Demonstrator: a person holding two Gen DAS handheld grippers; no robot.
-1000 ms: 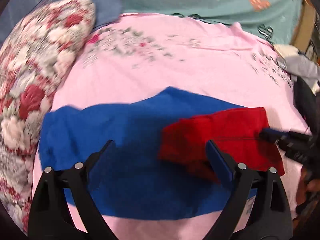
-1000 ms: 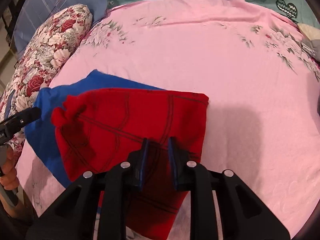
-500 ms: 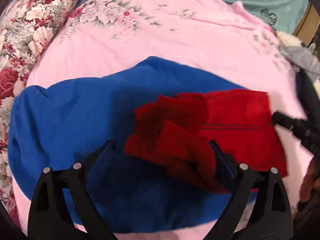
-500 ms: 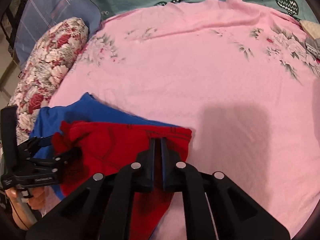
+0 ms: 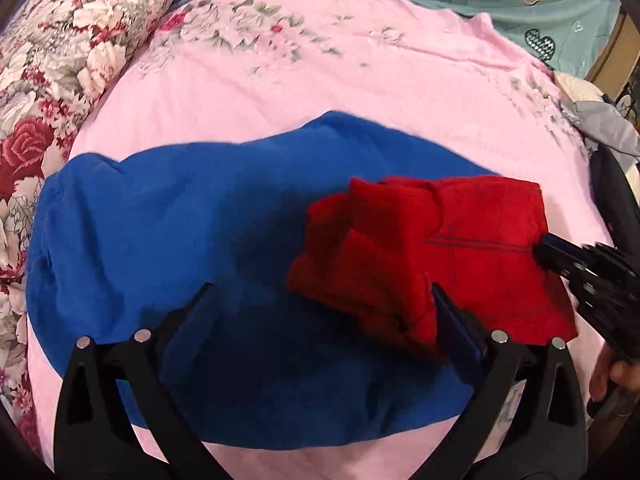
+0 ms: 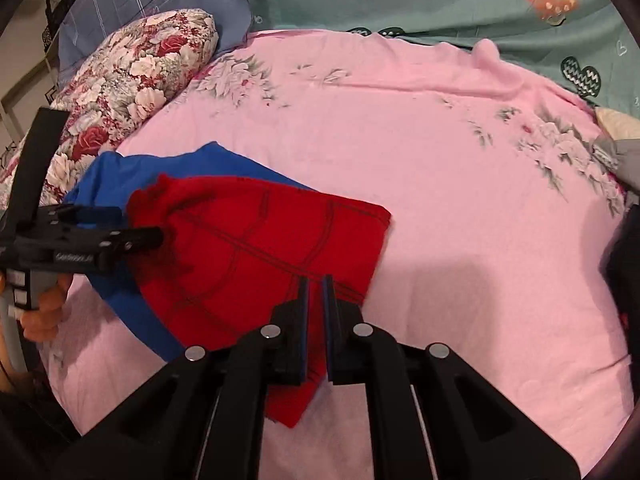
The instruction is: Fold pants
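Observation:
Red and blue pants (image 5: 472, 240) lie on a pink bedsheet (image 5: 360, 88). The blue part (image 5: 180, 240) is spread wide; the red part is folded over its right side, with a bunched edge near the middle. In the right wrist view the red part (image 6: 260, 248) has dark stitched lines and the blue part (image 6: 120, 168) shows behind it. My left gripper (image 5: 324, 300) is open just above the blue cloth, its right finger beside the red bunch. My right gripper (image 6: 316, 292) is shut on the red part's near edge. It also shows in the left wrist view (image 5: 560, 252).
A floral pillow (image 6: 128, 80) lies along the left of the bed. A teal sheet with hearts (image 6: 440, 4) runs along the far side. Grey and cream clothes (image 5: 600, 128) lie at the right edge. Bare pink sheet spreads to the right (image 6: 480, 200).
My right gripper closed onto the red cloth's edge and pulled back toward me, keeping its grip. My left gripper stayed open, dipped toward the red bunch, then drew back a little.

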